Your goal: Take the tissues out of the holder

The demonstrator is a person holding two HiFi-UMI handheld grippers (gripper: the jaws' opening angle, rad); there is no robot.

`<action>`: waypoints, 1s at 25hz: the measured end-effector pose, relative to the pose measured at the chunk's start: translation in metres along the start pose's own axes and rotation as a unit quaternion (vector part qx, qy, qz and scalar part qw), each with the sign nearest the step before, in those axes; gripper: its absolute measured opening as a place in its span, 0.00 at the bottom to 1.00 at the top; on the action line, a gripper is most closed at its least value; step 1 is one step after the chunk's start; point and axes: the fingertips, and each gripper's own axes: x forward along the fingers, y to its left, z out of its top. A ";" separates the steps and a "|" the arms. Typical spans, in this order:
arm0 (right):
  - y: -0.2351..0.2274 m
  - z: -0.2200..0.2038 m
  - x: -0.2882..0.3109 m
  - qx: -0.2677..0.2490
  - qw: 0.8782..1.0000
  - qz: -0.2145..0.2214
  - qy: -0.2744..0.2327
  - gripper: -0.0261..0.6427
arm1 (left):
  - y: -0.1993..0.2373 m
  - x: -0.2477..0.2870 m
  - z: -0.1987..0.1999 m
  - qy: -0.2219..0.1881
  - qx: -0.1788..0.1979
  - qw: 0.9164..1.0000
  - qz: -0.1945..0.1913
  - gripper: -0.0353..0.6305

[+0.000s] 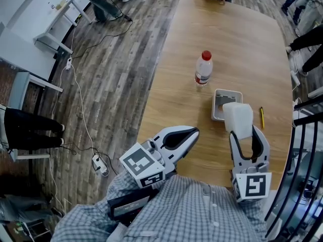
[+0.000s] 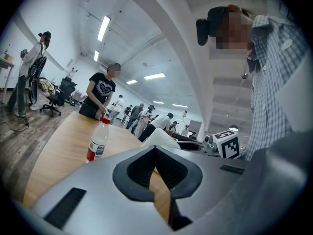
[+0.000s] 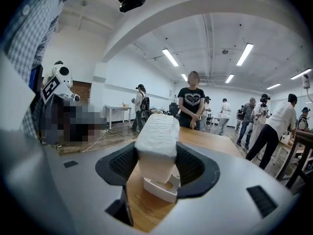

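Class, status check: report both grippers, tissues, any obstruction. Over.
Left hand-held gripper shut, empty. Right hand-held gripper shut on tissues, above holder. Bottle stands clear.

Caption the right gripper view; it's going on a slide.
Right tongs grip a white tissue stack above its holder on the wooden table.
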 end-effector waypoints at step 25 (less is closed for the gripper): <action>0.005 0.003 0.004 -0.009 1.000 0.006 -0.001 0.41 | 0.005 -0.002 -0.001 0.000 -0.005 1.000 0.001 0.06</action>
